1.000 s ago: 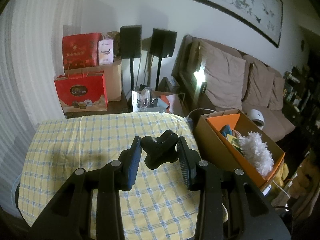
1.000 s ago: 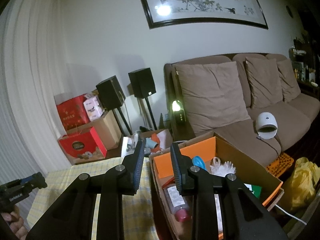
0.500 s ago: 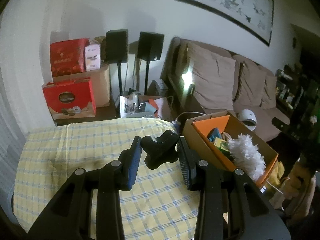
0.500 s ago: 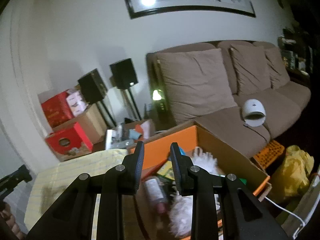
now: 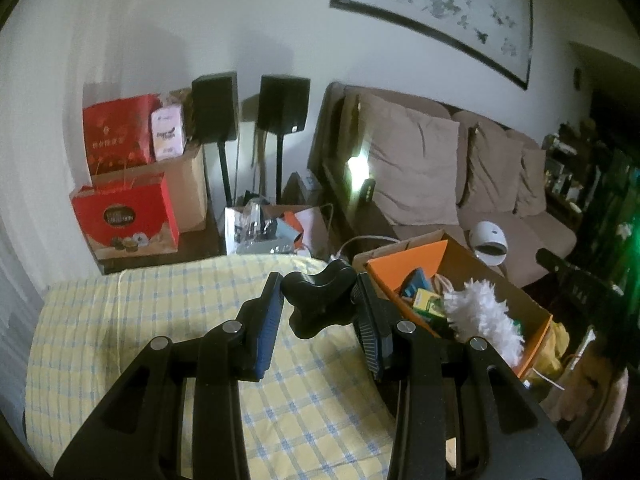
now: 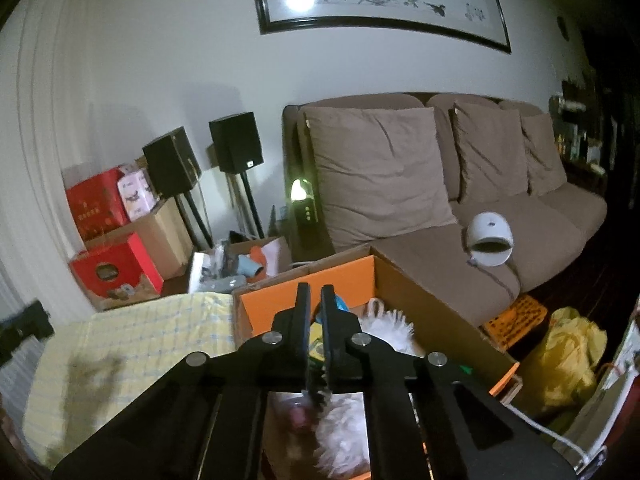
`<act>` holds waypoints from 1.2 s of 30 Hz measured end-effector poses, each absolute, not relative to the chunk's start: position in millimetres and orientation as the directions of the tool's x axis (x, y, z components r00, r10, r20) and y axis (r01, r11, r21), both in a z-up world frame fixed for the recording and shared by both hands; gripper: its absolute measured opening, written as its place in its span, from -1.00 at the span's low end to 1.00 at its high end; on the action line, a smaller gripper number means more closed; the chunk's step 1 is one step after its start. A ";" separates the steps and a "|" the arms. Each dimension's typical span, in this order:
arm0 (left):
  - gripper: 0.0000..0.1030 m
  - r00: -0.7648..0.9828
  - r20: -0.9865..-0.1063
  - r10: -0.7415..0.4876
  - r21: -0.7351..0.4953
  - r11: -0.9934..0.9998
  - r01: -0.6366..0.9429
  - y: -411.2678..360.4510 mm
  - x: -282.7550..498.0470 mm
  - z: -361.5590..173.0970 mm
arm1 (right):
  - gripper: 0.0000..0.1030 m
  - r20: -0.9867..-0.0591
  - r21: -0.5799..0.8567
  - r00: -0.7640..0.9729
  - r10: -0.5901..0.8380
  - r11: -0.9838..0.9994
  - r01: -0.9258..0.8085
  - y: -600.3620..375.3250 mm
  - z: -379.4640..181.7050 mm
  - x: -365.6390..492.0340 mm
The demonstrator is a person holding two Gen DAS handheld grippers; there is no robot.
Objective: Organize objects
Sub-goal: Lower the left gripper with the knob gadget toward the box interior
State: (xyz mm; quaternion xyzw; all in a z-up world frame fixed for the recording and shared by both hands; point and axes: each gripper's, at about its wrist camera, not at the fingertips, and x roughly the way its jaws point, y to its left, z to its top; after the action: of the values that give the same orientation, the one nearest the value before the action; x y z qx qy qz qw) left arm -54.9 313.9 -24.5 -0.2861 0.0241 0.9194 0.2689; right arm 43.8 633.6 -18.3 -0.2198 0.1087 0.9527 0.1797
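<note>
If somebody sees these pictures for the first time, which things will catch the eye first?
Probably the black lobed knob gripped in the left gripper above the yellow checked tablecloth. Next, the open cardboard box beside the table, with a fluffy white duster inside, and the shut right gripper above it.

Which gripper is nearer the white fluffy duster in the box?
Right. The right gripper hangs over the box, above the duster; the left gripper is over the table beside it, holding a black knob.
</note>
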 end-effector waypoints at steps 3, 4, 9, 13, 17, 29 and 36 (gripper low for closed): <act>-0.35 -0.698 -0.526 0.487 -0.109 -0.852 -0.512 319.6 -57.5 -18.5 | -0.92 -0.459 0.122 -0.835 0.305 -0.909 -0.399 634.3 -18.4 44.2; -0.35 -0.699 -0.522 0.489 -0.109 -0.851 -0.514 322.0 -58.3 -16.5 | -0.91 -0.460 0.127 -0.834 0.303 -0.908 -0.399 636.2 -19.0 44.3; -0.35 -0.696 -0.504 0.511 -0.104 -0.836 -0.539 337.5 -60.3 -10.5 | -0.87 -0.490 0.149 -0.820 0.294 -0.899 -0.412 647.3 -25.7 41.2; -0.35 -0.705 -0.489 0.514 -0.079 -0.831 -0.551 355.1 -62.2 -12.3 | -0.87 -0.523 0.147 -0.801 0.290 -0.896 -0.420 653.8 -34.0 39.4; -0.35 -0.686 -0.495 0.533 -0.092 -0.817 -0.569 370.6 -68.1 -19.3 | -0.87 -0.545 0.157 -0.784 0.295 -0.883 -0.441 664.6 -38.8 40.3; -0.35 -0.641 -0.526 0.559 -0.097 -0.788 -0.608 407.8 -82.7 -38.0 | -0.67 -0.586 0.156 -0.741 0.327 -0.852 -0.499 688.7 -50.1 41.6; -0.35 -0.630 -0.535 0.563 -0.090 -0.780 -0.619 418.0 -85.3 -40.2 | -0.56 -0.595 0.153 -0.731 0.334 -0.845 -0.512 694.9 -52.6 43.1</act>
State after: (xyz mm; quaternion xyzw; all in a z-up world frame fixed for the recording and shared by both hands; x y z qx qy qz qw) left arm -85.3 418.0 -40.2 -0.2782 0.0512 0.9014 0.3278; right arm 43.1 694.9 -52.6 -0.2855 0.1553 0.9172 0.2307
